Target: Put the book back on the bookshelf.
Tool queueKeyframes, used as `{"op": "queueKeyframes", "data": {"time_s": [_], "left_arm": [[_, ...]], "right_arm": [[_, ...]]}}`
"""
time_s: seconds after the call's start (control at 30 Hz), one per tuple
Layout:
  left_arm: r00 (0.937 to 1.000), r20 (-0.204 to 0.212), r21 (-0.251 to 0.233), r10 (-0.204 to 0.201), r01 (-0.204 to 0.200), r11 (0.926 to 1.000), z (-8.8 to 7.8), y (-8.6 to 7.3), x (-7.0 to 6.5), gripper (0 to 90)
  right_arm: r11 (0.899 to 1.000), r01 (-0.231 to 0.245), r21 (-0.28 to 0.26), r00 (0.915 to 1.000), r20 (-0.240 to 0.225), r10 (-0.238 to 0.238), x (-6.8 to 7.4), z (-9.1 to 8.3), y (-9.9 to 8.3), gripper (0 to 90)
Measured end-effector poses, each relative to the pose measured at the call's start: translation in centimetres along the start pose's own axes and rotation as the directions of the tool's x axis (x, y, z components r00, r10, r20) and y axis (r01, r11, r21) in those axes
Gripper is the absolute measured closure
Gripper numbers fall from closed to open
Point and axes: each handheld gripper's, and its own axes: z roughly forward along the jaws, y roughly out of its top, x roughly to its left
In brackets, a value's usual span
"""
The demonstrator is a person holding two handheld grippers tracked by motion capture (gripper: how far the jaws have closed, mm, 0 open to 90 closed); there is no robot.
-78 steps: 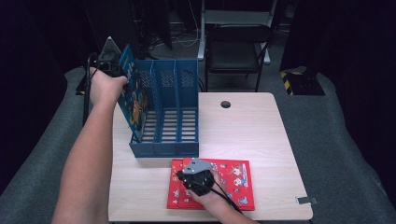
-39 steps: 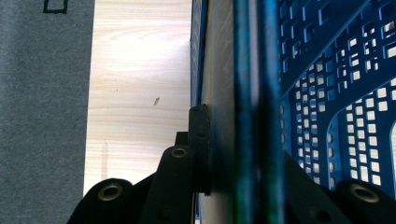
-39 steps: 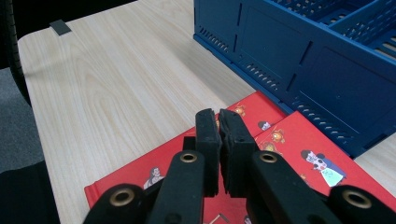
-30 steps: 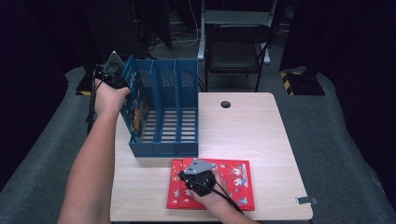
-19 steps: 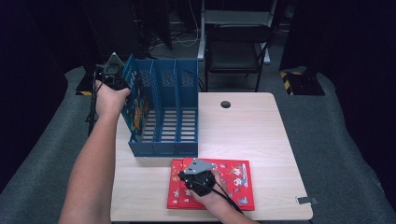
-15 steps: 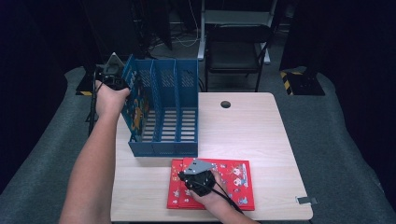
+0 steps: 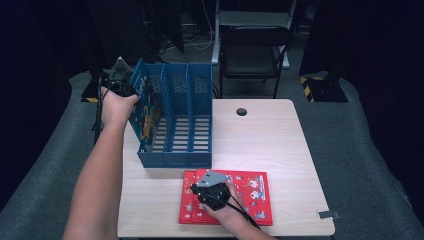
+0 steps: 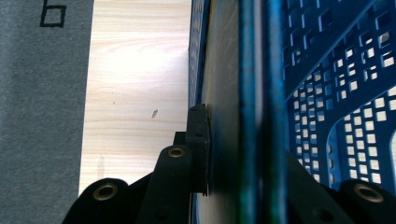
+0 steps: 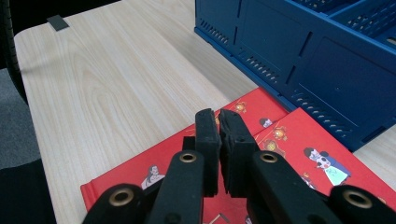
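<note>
Book [image 7: 146, 112] with a dark, illustrated cover stands upright in the leftmost compartment of the blue file rack [image 7: 175, 117], near the rear left corner of the worktop [image 7: 265, 145]. In the left gripper view the left gripper [image 8: 233, 154] pinches the book's edge, one pad [image 8: 200, 144] flat against the cover, the other jaw behind the rack's perforated wall; the jaws have just been opening slightly, yet the pad still presses.

Judgement on the step: the book appears seated or nearly so. Release should be gradual, with the gripper drawn straight up and clear of the rack wall so the book does not tip or lift with it. If the wall is caught in the pinch together with the book, it calls for care that the rack is not dragged toward the left edge.

Red books [image 7: 227, 197] lie flat at the front edge, just before the rack. The right gripper [image 9: 219, 135] rests above them with jaws pressed together on nothing.

Not determinable: whether the book's lower edge touches the rack floor; whether the far jaw bears on book or wall; how many red books lie there, since the hand [image 7: 220, 202] covers the join.
</note>
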Motion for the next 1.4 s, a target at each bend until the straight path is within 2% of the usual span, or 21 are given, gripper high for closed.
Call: {"op": "queueKeyframes", "data": {"time_s": [0.53, 0.77, 1.07, 1.17, 1.2, 1.33, 1.4], "left_arm": [[0.9994, 0.031, 0.008, -0.018, 0.018, 0.9998, -0.1, -0.1, 0.4, 70.0], [0.9988, 0.046, -0.006, -0.018, 0.019, 0.9998, -0.3, -0.1, 0.3, 64.2], [0.9965, 0.078, -0.032, -0.028, 0.030, 0.9990, -1.5, 0.0, 0.4, 56.6], [0.9955, 0.082, -0.034, -0.047, 0.050, 0.9982, -1.7, 0.0, 0.6, 56.0], [0.9960, 0.081, -0.035, -0.036, 0.039, 0.9986, -1.7, 0.0, 0.7, 55.9], [0.9964, 0.075, -0.043, -0.039, 0.042, 0.9982, -2.1, -0.1, 0.7, 52.9], [0.9967, 0.077, -0.048, -0.028, 0.032, 0.9984, -2.5, 0.0, 0.8, 52.0]], "right_arm": [[1.000, -0.005, 0.001, 1.0000, -0.001, 0.005, 0.2, 0.2, -0.1, 85.4], [1.000, 0.005, 0.003, 1.0000, -0.003, -0.005, 0.1, 0.2, -0.1, 84.8], [1.000, -0.008, -0.001, 0.9999, -0.010, 0.008, 0.2, 0.4, -0.1, 84.6], [1.000, -0.006, -0.002, 0.9999, -0.009, 0.006, 0.4, 0.5, -0.1, 84.6], [1.000, -0.004, -0.001, 0.9999, -0.011, 0.004, 0.4, 0.5, -0.1, 84.6], [1.000, -0.005, 0.001, 1.0000, -0.007, 0.005, 0.3, 0.4, -0.1, 84.6], [1.000, -0.007, 0.001, 0.9999, -0.011, 0.007, 0.3, 0.4, -0.1, 84.6]]}}
